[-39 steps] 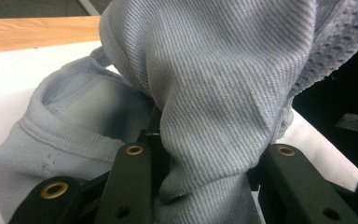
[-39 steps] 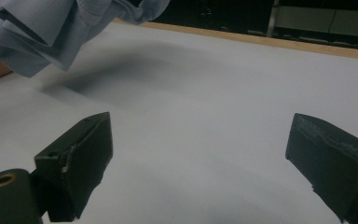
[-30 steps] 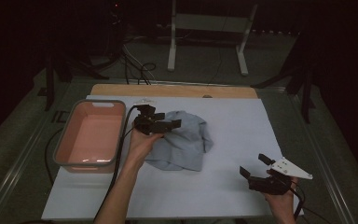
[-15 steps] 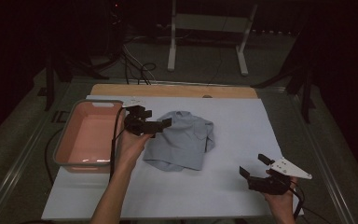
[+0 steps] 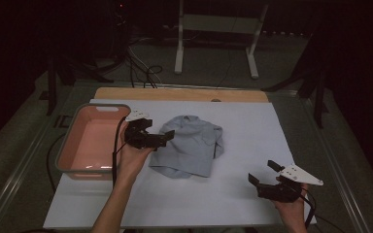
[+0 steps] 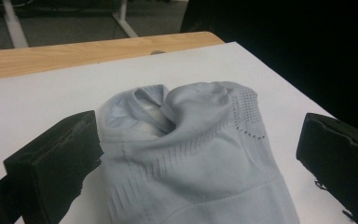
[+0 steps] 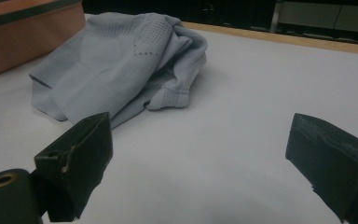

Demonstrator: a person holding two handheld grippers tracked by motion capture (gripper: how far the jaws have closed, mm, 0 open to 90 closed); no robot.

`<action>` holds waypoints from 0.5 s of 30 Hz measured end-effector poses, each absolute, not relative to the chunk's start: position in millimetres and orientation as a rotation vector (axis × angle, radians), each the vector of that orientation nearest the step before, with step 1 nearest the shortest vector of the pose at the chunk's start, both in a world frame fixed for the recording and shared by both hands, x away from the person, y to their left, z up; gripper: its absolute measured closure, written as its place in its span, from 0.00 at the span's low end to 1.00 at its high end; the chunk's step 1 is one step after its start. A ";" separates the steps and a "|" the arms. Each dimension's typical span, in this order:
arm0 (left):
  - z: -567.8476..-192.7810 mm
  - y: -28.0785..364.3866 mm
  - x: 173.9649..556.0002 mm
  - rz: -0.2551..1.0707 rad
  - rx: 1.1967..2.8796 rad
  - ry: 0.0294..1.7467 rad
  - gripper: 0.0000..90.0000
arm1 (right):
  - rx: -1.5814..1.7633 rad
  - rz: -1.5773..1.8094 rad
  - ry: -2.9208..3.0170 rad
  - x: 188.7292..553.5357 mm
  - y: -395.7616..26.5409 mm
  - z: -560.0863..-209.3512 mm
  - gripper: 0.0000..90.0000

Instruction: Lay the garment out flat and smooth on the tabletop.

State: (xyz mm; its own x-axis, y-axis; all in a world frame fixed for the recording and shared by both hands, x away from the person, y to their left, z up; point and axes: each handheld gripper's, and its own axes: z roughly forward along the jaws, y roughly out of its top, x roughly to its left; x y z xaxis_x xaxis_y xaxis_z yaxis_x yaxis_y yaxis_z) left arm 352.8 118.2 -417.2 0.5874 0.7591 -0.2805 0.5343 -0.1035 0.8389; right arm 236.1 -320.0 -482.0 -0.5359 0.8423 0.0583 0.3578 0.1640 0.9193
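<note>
A light blue shirt (image 5: 194,145), folded into a loose bundle, lies in the middle of the white table cover (image 5: 243,126). My left gripper (image 5: 158,131) hovers at its left edge, pointing right at it. Its jaws have just been opening and now stand wide. In the left gripper view the shirt (image 6: 205,107) lies between and ahead of the left gripper (image 6: 196,158), and neither pad presses on the cloth. My right gripper (image 5: 262,171) rests open near the front right corner, well clear of the shirt. In the right gripper view the shirt (image 7: 116,60) lies far beyond the right gripper (image 7: 205,158).
A pink tub (image 5: 102,107) with a grey rim stands at the left of the cover, just behind my left hand; its wall (image 7: 28,32) is also in the right gripper view. A wooden table edge (image 5: 184,93) runs along the back. A white stand (image 5: 179,43) is on the floor beyond.
My left hand has drawn back to the left, from over the shirt to its left edge. The right gripper has stayed where it was.
</note>
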 end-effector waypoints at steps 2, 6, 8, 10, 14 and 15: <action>-420.2 119.3 350.0 0.279 1.772 1.072 0.01 | 1.134 1.351 1.977 236.1 -319.7 -482.3 0.08; -423.1 119.8 348.3 0.288 1.783 1.070 0.03 | 1.130 1.357 1.977 235.7 -319.8 -481.9 0.08; -425.3 120.1 347.3 0.296 1.786 1.067 0.04 | 1.137 1.355 1.973 236.2 -320.3 -482.1 0.08; -427.7 119.1 346.5 0.301 1.792 1.071 0.05 | 1.137 1.354 1.972 236.3 -320.3 -482.1 0.08; -432.3 117.8 344.6 0.310 1.805 1.069 0.07 | 1.136 1.354 1.975 235.7 -319.2 -482.0 0.08; -433.7 117.3 344.1 0.310 1.807 1.072 0.07 | 1.135 1.354 1.976 235.7 -319.2 -482.0 0.08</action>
